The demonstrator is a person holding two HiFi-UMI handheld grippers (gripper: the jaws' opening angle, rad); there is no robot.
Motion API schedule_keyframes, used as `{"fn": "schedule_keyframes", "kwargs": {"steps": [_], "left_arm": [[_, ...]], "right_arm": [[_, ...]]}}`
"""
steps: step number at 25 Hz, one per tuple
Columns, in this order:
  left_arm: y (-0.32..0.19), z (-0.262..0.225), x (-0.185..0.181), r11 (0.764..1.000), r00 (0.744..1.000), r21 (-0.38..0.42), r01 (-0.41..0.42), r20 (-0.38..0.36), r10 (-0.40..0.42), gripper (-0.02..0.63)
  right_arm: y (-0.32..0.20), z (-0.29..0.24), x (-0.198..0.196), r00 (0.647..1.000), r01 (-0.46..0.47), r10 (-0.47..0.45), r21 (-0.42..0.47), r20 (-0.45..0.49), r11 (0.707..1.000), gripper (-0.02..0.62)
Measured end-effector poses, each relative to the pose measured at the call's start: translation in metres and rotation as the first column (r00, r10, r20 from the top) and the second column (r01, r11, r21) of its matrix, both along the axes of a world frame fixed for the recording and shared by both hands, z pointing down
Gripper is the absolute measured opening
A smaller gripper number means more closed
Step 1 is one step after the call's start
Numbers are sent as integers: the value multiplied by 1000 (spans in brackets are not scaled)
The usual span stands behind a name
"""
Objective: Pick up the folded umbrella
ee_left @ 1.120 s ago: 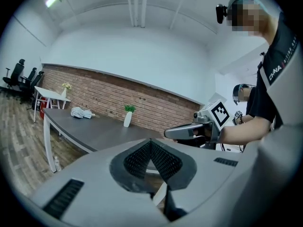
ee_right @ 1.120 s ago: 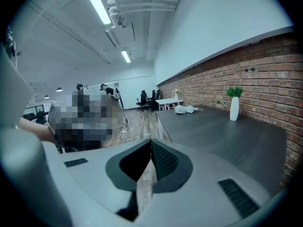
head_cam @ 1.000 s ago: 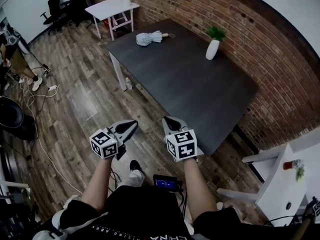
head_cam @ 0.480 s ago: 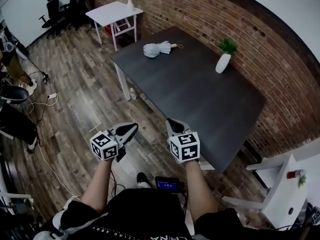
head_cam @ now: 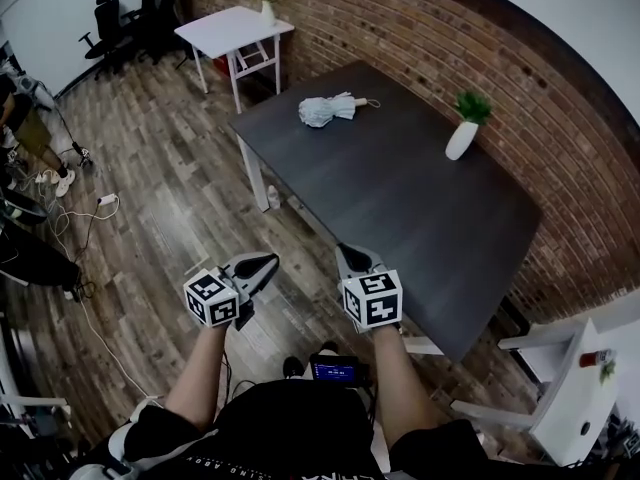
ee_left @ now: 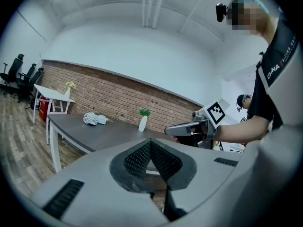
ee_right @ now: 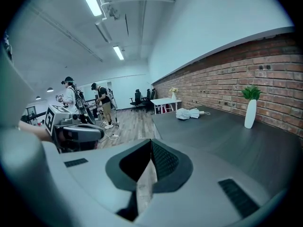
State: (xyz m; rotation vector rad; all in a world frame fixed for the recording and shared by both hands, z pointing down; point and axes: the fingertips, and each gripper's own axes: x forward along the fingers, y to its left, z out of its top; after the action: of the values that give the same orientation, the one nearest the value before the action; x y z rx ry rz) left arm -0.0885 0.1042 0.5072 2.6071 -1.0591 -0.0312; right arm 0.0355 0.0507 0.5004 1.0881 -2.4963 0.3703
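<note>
Since the earlier frames the dark table point(head_cam: 400, 198) has been sliding lower and rightward in the head view, and the folded umbrella point(head_cam: 330, 110) with it, while both grippers are holding nearly the same spot in the picture, so the person is closing in on the table.

The umbrella is lying on its side near the table's far left corner, its handle end pointing toward the brick wall point(head_cam: 420, 38), well apart from both grippers. It is showing small in the left gripper view point(ee_left: 94, 119) and in the right gripper view point(ee_right: 189, 113), and its folds are hard to make out there.

The left gripper point(head_cam: 265, 260) is hanging over the wooden floor point(head_cam: 170, 188) just off the table's near edge, with its jaws clenched tip to tip point(ee_left: 150, 143) and nothing between them. The right gripper point(head_cam: 346, 251) is sitting beside it, its pads likewise meeting at the tip point(ee_right: 151, 143) on nothing. Its cube and the forearm behind it are covering part of the table's near edge.

A white vase with a green plant point(head_cam: 462, 140) is standing by the wall side of the table. A small white table point(head_cam: 235, 30) is standing beyond the far corner. White furniture point(head_cam: 560, 408) at the lower right is being cut off by the picture's edge, as is a person point(head_cam: 15, 108) at the left edge. Each gripper's own grey body is filling the lower half of its view and hiding the floor beneath.
</note>
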Motion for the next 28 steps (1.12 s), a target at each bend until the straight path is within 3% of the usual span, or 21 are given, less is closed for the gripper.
{"fn": "schedule_keyframes", "kwargs": {"steps": [12, 18, 28], "left_arm": [[-63, 14, -22, 1000, 1000, -23, 12, 12, -12, 3], [-124, 11, -38, 1000, 999, -23, 21, 34, -20, 3], [-221, 2, -29, 1000, 999, -29, -8, 53, 10, 3]], "right_arm": [[-73, 15, -32, 999, 26, -26, -22, 24, 999, 11], [-130, 15, -55, 998, 49, -48, -28, 46, 998, 11], [-228, 6, -51, 997, 35, -33, -33, 65, 999, 11]]}}
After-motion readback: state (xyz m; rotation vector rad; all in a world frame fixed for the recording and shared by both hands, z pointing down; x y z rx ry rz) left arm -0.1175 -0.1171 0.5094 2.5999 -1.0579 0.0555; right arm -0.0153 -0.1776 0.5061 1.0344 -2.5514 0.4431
